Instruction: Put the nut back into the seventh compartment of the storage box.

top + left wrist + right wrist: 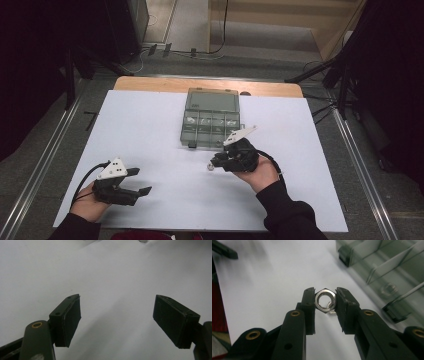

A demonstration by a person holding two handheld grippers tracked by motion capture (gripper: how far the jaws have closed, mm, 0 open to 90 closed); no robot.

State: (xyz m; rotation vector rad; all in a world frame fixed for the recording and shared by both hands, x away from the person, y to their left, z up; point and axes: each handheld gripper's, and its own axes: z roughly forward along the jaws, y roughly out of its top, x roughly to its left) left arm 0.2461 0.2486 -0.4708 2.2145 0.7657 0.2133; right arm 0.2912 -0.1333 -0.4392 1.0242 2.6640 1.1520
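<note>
No readable text, labels, brands or numbers anywhere: none on the box (210, 118), the nut (325, 300), the sheet (150, 130) or either gripper.

a lab: black curtains (30, 75), floor cables (200, 52), white-topped table (150, 130)
</note>
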